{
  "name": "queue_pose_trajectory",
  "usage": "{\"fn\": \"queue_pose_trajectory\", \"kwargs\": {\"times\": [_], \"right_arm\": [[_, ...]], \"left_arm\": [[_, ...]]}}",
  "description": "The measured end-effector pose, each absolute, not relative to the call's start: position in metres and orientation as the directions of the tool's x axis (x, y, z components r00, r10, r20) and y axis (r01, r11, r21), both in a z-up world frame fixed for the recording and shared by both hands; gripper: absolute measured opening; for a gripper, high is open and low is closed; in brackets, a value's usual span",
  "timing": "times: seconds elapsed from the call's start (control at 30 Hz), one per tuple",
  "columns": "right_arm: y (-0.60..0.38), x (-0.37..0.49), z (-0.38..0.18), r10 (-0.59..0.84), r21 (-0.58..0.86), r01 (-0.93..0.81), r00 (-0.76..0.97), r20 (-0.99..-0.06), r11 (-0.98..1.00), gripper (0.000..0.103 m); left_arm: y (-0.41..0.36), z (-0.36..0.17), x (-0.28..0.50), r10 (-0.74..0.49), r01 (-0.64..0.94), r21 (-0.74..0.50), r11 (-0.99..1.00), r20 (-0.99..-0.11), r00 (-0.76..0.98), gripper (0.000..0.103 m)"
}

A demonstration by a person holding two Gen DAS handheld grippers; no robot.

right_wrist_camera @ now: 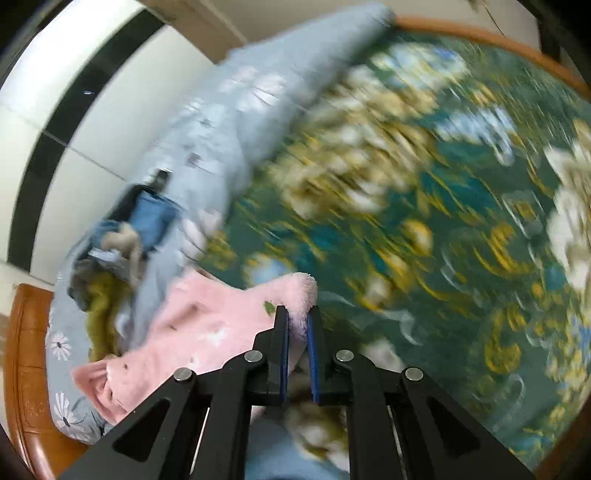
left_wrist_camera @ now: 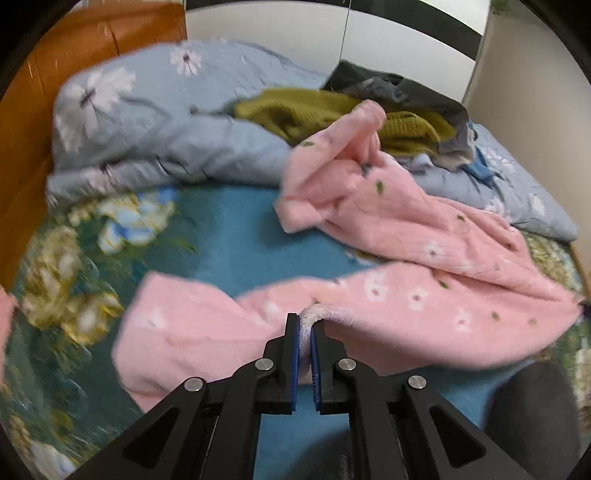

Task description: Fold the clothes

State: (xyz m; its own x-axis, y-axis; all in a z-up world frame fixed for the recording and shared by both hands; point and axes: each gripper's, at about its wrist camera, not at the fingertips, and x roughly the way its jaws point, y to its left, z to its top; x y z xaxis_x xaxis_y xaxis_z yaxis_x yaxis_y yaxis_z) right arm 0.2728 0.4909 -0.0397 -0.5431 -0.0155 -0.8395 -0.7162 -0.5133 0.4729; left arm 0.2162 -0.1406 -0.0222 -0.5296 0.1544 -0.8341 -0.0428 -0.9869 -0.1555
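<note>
A pink fleece garment [left_wrist_camera: 399,266] with small white flowers lies spread and rumpled over the teal floral bed sheet [left_wrist_camera: 229,236]. My left gripper [left_wrist_camera: 304,321] is shut on a fuzzy edge of it near the bed's front. In the right wrist view my right gripper [right_wrist_camera: 297,312] is shut on another fluffy edge of the same pink garment [right_wrist_camera: 207,325], which trails off to the left. That view is blurred.
A light blue floral quilt [left_wrist_camera: 147,122] is bunched at the back of the bed. An olive knit [left_wrist_camera: 325,110] and a dark grey garment [left_wrist_camera: 399,88] lie on it. A wooden headboard [left_wrist_camera: 55,74] stands at left, a white wardrobe [left_wrist_camera: 295,26] behind.
</note>
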Motion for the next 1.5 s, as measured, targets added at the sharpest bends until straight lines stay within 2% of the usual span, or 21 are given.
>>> {"fn": "queue_pose_trajectory", "kwargs": {"times": [0.1, 0.17, 0.27, 0.37, 0.47, 0.6, 0.73, 0.87, 1.13, 1.33, 1.5], "right_arm": [[0.479, 0.282, -0.046, -0.028, 0.469, -0.726, -0.529, -0.848, -0.503, 0.009], [0.470, 0.283, -0.042, -0.025, 0.458, -0.724, -0.522, -0.853, -0.515, 0.009], [0.458, 0.280, -0.028, -0.004, 0.441, -0.717, -0.522, -0.853, -0.540, 0.009], [0.444, 0.273, -0.013, 0.024, 0.420, -0.713, -0.521, -0.853, -0.561, 0.009], [0.430, 0.270, 0.001, 0.043, 0.405, -0.711, -0.521, -0.852, -0.575, 0.010], [0.418, 0.270, 0.010, 0.056, 0.398, -0.709, -0.524, -0.850, -0.583, 0.010], [0.417, 0.271, 0.007, 0.041, 0.404, -0.700, -0.525, -0.850, -0.588, 0.010], [0.427, 0.265, -0.004, -0.002, 0.415, -0.672, -0.525, -0.851, -0.613, 0.010], [0.477, 0.251, -0.040, -0.154, 0.525, -0.549, -0.582, -0.799, -0.650, 0.010], [0.511, 0.243, -0.083, -0.263, 0.551, -0.515, -0.528, -0.807, -0.657, 0.010], [0.513, 0.252, -0.092, -0.270, 0.525, -0.510, -0.492, -0.828, -0.681, 0.010]], "left_arm": [[-0.148, -0.021, 0.231, 0.199, -0.042, -0.210, -0.977, -0.822, -0.534, 0.017], [-0.160, -0.018, 0.244, 0.218, -0.029, -0.244, -0.969, -0.803, -0.555, 0.036], [-0.194, -0.019, 0.258, 0.203, 0.047, -0.287, -0.957, -0.774, -0.600, 0.055], [-0.238, -0.041, 0.257, 0.140, 0.189, -0.289, -0.939, -0.818, -0.558, 0.056], [-0.274, -0.075, 0.253, 0.149, 0.304, -0.321, -0.897, -0.867, -0.475, 0.055], [-0.281, -0.093, 0.247, 0.163, 0.311, -0.307, -0.899, -0.897, -0.411, 0.054], [-0.268, -0.095, 0.234, 0.159, 0.296, -0.284, -0.912, -0.909, -0.384, 0.053], [-0.263, -0.090, 0.235, 0.102, 0.356, -0.250, -0.900, -0.917, -0.385, 0.051], [-0.253, -0.029, 0.286, -0.069, 0.513, -0.172, -0.841, -0.906, -0.418, 0.054], [-0.245, -0.021, 0.321, -0.126, 0.564, -0.128, -0.816, -0.913, -0.389, 0.056], [-0.264, -0.055, 0.312, -0.024, 0.645, -0.240, -0.726, -0.928, -0.372, 0.056]]}}
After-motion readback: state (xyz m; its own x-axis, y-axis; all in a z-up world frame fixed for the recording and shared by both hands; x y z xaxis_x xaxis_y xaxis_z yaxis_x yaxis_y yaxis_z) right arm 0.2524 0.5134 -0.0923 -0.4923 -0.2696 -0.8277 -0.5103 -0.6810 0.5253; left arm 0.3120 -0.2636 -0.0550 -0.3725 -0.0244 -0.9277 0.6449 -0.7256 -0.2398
